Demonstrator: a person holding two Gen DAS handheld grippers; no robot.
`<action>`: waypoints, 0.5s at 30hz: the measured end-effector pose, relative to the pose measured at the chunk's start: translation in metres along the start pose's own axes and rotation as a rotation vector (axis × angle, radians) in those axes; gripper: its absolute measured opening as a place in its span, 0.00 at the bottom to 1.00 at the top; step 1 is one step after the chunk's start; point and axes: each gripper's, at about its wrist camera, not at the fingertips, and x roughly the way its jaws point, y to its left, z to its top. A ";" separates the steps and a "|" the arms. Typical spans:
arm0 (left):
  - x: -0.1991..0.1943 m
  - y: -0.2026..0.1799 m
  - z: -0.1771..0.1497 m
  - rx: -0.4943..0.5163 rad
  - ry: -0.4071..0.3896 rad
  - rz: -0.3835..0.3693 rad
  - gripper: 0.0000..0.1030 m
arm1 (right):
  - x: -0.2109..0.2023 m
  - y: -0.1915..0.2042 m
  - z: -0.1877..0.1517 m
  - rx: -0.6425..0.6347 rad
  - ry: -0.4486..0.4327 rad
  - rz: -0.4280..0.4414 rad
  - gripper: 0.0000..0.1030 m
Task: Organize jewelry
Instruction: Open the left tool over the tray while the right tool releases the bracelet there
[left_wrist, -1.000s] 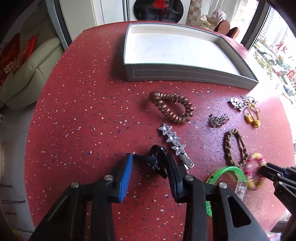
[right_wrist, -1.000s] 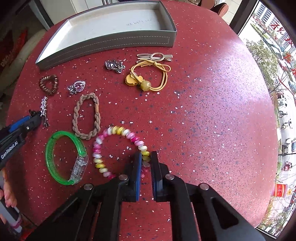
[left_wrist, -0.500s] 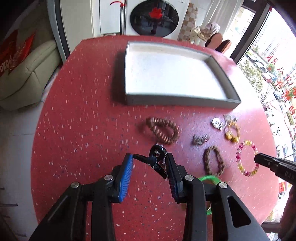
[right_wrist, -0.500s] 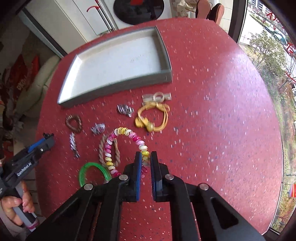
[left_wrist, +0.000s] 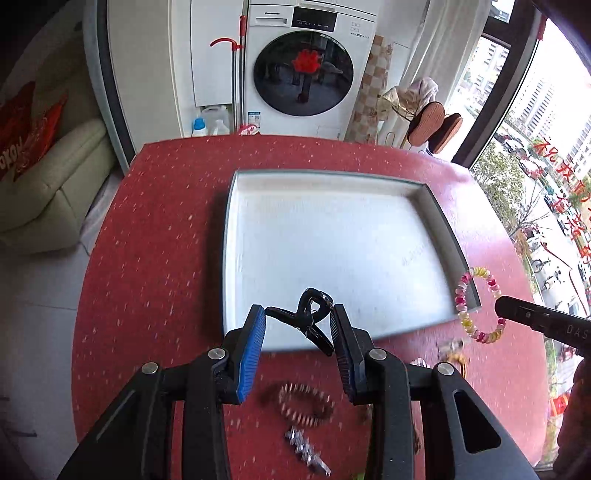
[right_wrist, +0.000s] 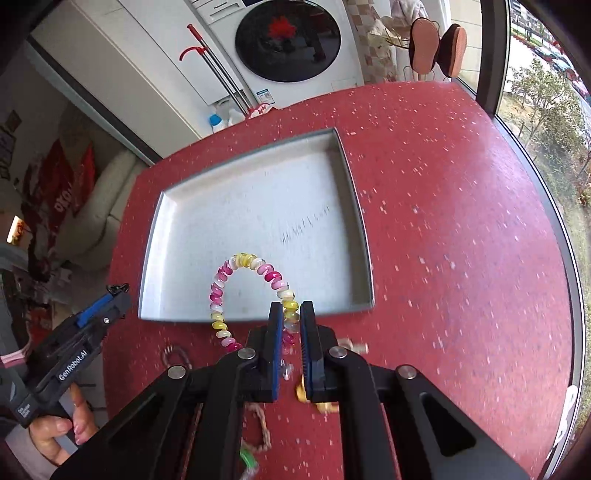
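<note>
Over grey tray (right_wrist: 364, 236), glossy beaded bracelet (right_wrist: 255, 273)

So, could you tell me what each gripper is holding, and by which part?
Left gripper: black hair claw clip, pinched across its ends. Right gripper: beaded bracelet, by its near beads.

The left wrist view sits just behind the left tool (left_wrist: 297, 328), raised above the near edge of the red surface (left_wrist: 155, 229) and facing down and forward over the grey tray (left_wrist: 227, 236) toward the washing machine (left_wrist: 306, 70) beyond the far edge. The right wrist view rides behind the right tool (right_wrist: 291, 325), also raised and tilted down, facing the same tray (right_wrist: 364, 236) from farther right. Both views share the tray, the far edge and the washing machine (right_wrist: 288, 37); each catches the other tool at its side.
</note>
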 end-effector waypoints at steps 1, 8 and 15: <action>0.007 -0.003 0.006 0.007 -0.001 0.006 0.52 | 0.005 0.001 0.006 -0.001 0.002 0.001 0.10; 0.050 -0.013 0.034 0.015 0.009 0.041 0.52 | 0.038 -0.003 0.046 -0.006 0.023 -0.001 0.10; 0.094 -0.020 0.045 0.033 0.057 0.086 0.53 | 0.070 -0.015 0.063 0.017 0.051 -0.023 0.10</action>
